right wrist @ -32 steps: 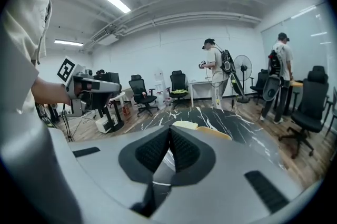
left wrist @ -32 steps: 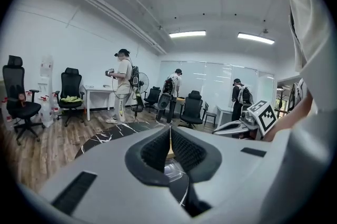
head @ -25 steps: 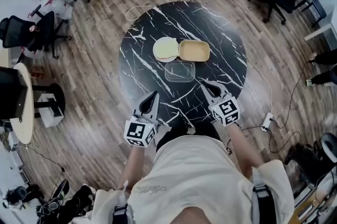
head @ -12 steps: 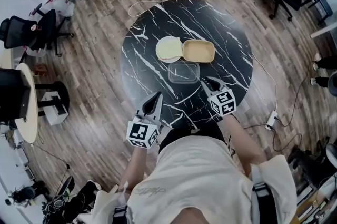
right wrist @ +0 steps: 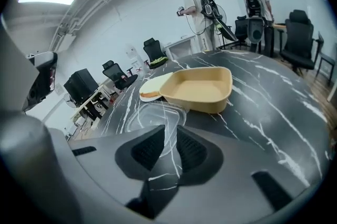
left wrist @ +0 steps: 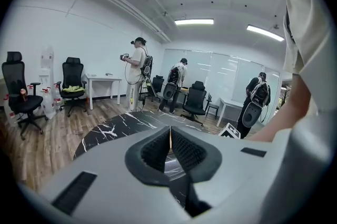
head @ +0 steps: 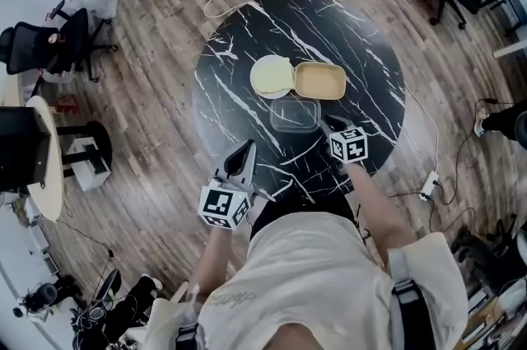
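Observation:
A round black marble table (head: pixel 247 52) carries a tan tray (head: pixel 320 81) (right wrist: pixel 197 90), a round cream disc (head: pixel 272 77) (right wrist: pixel 152 88) touching its left side, and a clear plastic lid (head: pixel 295 114) (right wrist: pixel 158 115) just in front of them. My right gripper (head: pixel 332 126) (right wrist: pixel 169 136) hovers low at the clear lid's near right edge, jaws slightly open with nothing between them. My left gripper (head: pixel 244 155) (left wrist: pixel 170 136) hangs over the table's near left edge, shut and empty, pointing out across the room.
Black office chairs (head: pixel 49 44) and a cable (head: pixel 247 2) lie on the wood floor around the table. Several people (left wrist: pixel 138 72) stand by white desks beyond it. A pale round side table (head: pixel 41 159) is at the left.
My right gripper has moved forward and tipped down towards the clear lid, and its jaws have parted a little. The left gripper has barely shifted.

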Motion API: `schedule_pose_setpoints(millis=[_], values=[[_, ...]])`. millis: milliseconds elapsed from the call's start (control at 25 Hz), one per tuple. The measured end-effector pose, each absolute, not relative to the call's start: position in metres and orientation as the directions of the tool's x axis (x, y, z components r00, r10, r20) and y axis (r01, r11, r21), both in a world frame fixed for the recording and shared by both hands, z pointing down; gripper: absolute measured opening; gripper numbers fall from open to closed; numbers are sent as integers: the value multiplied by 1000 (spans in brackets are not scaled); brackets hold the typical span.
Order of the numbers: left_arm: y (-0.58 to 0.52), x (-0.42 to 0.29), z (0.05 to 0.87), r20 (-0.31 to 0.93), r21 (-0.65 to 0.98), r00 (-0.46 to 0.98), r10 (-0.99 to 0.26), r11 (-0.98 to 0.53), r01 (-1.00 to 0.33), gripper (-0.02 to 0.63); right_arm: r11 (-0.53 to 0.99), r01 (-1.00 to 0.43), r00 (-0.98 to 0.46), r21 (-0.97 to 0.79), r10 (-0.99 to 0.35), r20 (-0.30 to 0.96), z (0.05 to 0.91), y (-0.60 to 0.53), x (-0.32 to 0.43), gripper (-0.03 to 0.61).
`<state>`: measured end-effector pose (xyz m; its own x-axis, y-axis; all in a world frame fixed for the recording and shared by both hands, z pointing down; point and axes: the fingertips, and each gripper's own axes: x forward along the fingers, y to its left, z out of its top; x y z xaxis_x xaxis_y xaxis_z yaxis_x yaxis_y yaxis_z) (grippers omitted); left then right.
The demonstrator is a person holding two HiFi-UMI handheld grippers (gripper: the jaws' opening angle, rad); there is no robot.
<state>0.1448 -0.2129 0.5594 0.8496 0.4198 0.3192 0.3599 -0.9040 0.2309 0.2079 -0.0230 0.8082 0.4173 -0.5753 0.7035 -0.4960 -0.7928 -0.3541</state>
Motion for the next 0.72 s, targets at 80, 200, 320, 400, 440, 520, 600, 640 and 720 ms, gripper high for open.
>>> schedule_pose_setpoints(millis=[80, 200, 320, 400, 440, 520, 600, 640, 720], values=[[-218, 145, 560, 324, 232, 851, 413, -907, 352, 25, -800, -478, 405, -361, -566, 718, 817, -25, 209, 66], [-227, 146, 562, 334, 232, 854, 399, -913, 336, 25, -819, -432, 399, -379, -550, 734, 828, -27, 215, 66], [-235, 144, 563, 346, 232, 852, 392, -916, 327, 25, -836, -387, 392, -388, -530, 752, 839, -27, 217, 67], [-237, 142, 565, 354, 235, 850, 391, -916, 324, 25, -845, -366, 382, -390, -519, 765, 848, -24, 216, 66], [-238, 141, 566, 356, 236, 849, 391, -916, 323, 25, -847, -354, 379, -398, -519, 766, 852, -22, 216, 69], [-240, 140, 569, 359, 237, 848, 390, -917, 321, 25, -846, -329, 380, -420, -526, 761, 854, -22, 216, 69], [-243, 140, 572, 362, 241, 848, 387, -918, 316, 25, -849, -319, 381, -422, -523, 763, 853, -22, 218, 66], [-244, 140, 573, 362, 243, 848, 386, -918, 314, 25, -855, -318, 379, -410, -511, 771, 850, -22, 219, 63], [-245, 139, 573, 360, 247, 848, 389, -916, 315, 25, -869, -317, 360, -380, -481, 799, 844, -21, 222, 51]])
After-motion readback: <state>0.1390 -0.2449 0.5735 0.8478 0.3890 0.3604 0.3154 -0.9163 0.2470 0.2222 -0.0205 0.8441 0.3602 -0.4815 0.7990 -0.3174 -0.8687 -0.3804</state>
